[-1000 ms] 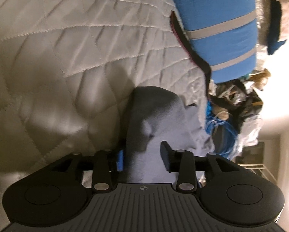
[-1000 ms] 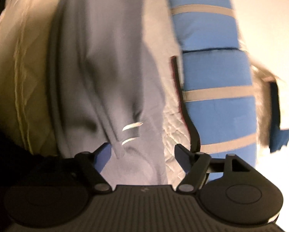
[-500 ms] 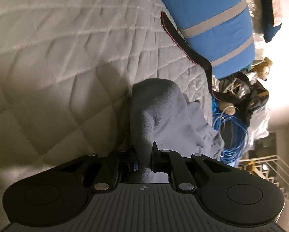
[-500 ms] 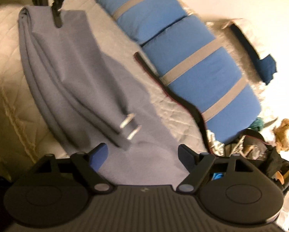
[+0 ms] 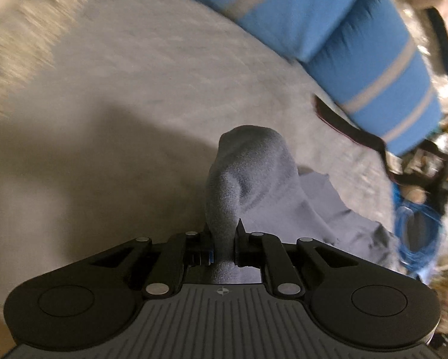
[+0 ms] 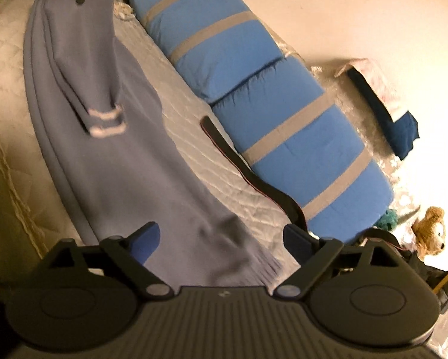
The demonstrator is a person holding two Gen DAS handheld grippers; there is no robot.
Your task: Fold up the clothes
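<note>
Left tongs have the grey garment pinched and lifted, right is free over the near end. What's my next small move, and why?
Probably bring the right tongs, jaws opening and empty, down onto the near edge of the grey garment and pinch. The left tongs hold only the far end, so the rest lies slack on the quilt.

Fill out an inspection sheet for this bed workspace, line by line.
Surface: quilted bedspread, pale, wrinkled.
Job's things: grey-blue garment folded lengthwise, far end raised.
Clutter: dark strap beside the garment; two blue striped pillows.
Grippers: left gripper shut on a garment fold; right gripper opening, pads clear of the cloth under it.
Cables: blue cable coil off the bed edge.
Surroundings: teddy bear, plain wall.
</note>
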